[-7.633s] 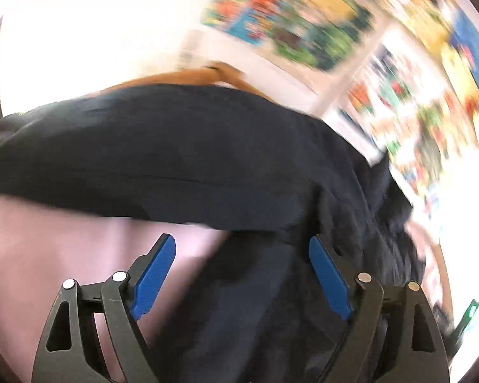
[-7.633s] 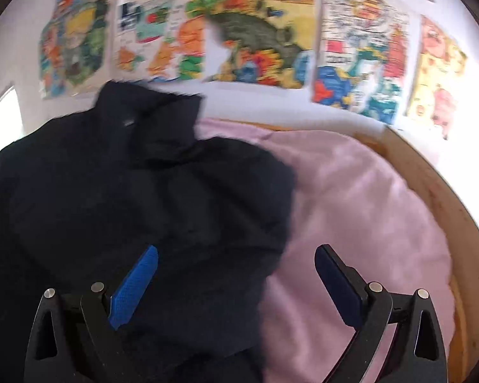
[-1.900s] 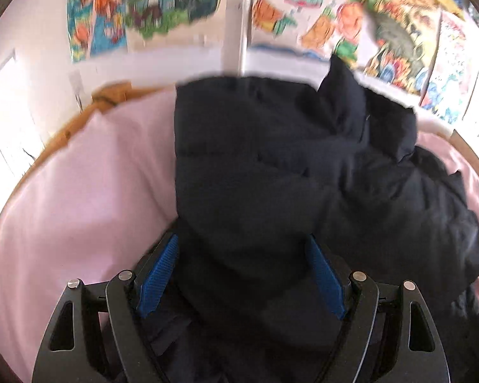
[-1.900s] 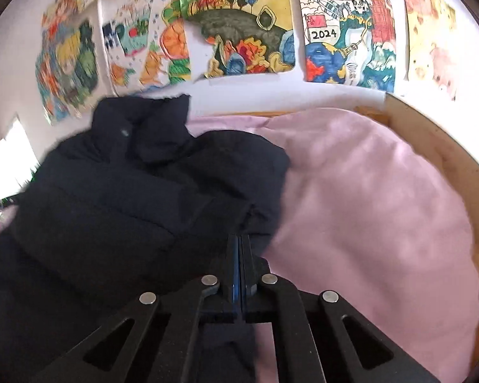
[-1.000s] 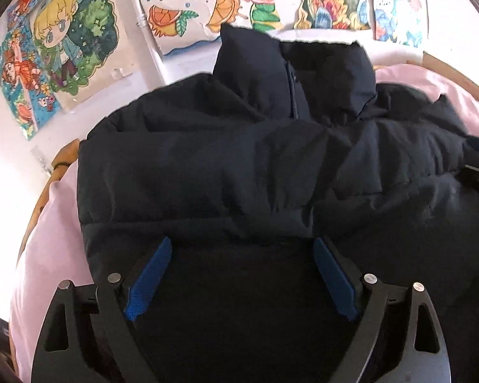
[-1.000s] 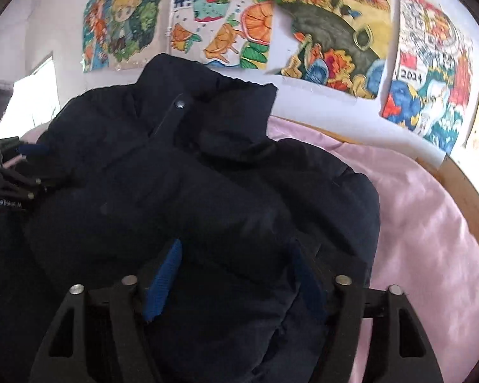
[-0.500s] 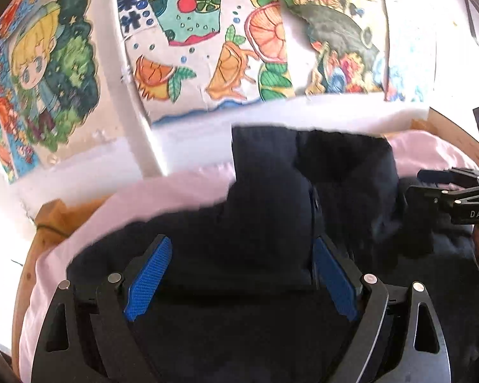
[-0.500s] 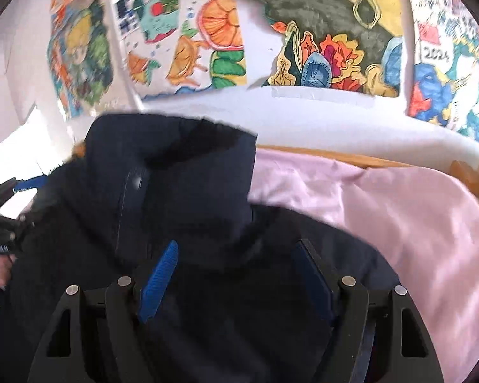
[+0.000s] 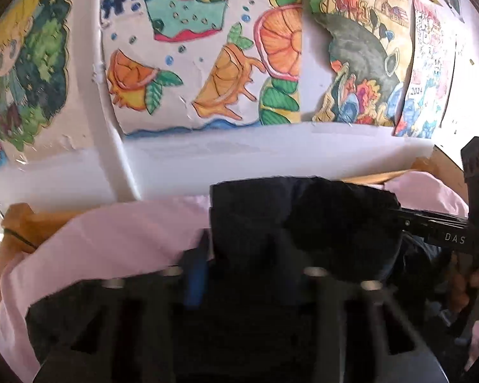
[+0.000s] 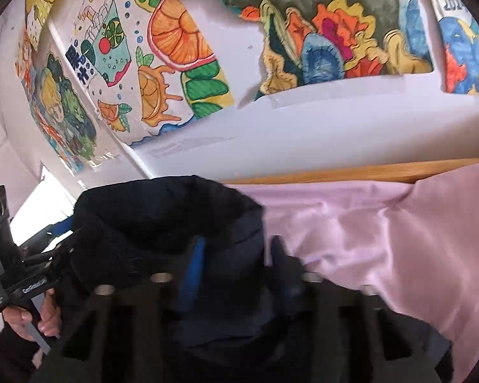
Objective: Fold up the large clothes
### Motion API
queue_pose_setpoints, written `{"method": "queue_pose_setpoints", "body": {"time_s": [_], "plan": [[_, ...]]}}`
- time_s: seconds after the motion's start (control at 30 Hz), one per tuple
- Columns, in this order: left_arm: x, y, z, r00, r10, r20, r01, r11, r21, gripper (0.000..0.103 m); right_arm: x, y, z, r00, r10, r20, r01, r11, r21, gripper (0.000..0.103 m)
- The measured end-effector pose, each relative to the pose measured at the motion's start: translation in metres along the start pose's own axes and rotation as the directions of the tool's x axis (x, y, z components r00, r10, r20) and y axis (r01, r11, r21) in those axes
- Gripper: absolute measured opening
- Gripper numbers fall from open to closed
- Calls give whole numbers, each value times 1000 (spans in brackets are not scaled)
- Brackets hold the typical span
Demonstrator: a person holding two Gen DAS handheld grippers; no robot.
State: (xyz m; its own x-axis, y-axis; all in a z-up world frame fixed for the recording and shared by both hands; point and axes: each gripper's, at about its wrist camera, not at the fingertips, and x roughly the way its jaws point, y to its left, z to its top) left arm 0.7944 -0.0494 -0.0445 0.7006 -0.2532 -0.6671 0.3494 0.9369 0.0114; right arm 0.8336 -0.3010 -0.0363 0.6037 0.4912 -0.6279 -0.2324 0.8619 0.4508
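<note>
A dark navy puffer jacket [image 9: 303, 220] lies on a pink sheet [image 9: 118, 236] with its stand-up collar toward the wall. My left gripper [image 9: 242, 265] has its jaws narrowed around the left half of the collar; the fabric fills the gap. My right gripper [image 10: 233, 261] has its jaws narrowed around the right half of the collar [image 10: 175, 214]. The frames are blurred at the fingers, so contact is not sharp. The right gripper's body shows at the right edge of the left wrist view [image 9: 447, 233]; the left one shows at the left edge of the right wrist view [image 10: 19, 281].
A wooden bed frame [image 10: 351, 170] runs just behind the collar. Right behind it is a white wall with colourful drawings [image 9: 207, 48]. Pink sheet [image 10: 399, 239] spreads to the right of the jacket. A bright window [image 10: 44, 198] is at the far left.
Both grippers moved forward along the jacket to its collar, and their jaws narrowed from wide open to close around the collar fabric. The wall is now much nearer.
</note>
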Motion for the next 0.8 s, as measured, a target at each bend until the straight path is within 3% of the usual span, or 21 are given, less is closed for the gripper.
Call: {"method": "queue_pose_setpoints", "body": {"time_s": [0.1, 0.23, 0.4, 0.47, 0.6, 0.7, 0.8], "plan": [[-11, -7, 1, 1000, 18, 23, -18, 1000, 25, 16, -11, 8, -2, 999, 13, 40, -13, 1000, 0, 22], [-45, -7, -7, 998, -7, 67, 4, 999, 38, 13, -36, 23, -7, 997, -2, 77, 5, 999, -43, 19], [-98, -7, -26, 992, -29, 124, 23, 998, 52, 11, -83, 56, -23, 990, -17, 136, 40, 986, -165, 18], [-122, -10, -38, 988, -42, 149, 33, 997, 68, 10, -108, 77, -38, 984, -50, 174, 95, 960, -264, 17], [-162, -19, -69, 981, -56, 188, 40, 996, 84, 10, -153, 122, -87, 957, -113, 267, 240, 826, -511, 16], [-184, -22, -97, 976, -60, 212, 41, 995, 92, 9, -186, 135, -128, 942, -74, 328, 270, 748, -606, 15], [-198, -24, -118, 977, -96, 189, 76, 991, 109, 9, -193, 146, -178, 916, -68, 396, 340, 657, -673, 15]]}}
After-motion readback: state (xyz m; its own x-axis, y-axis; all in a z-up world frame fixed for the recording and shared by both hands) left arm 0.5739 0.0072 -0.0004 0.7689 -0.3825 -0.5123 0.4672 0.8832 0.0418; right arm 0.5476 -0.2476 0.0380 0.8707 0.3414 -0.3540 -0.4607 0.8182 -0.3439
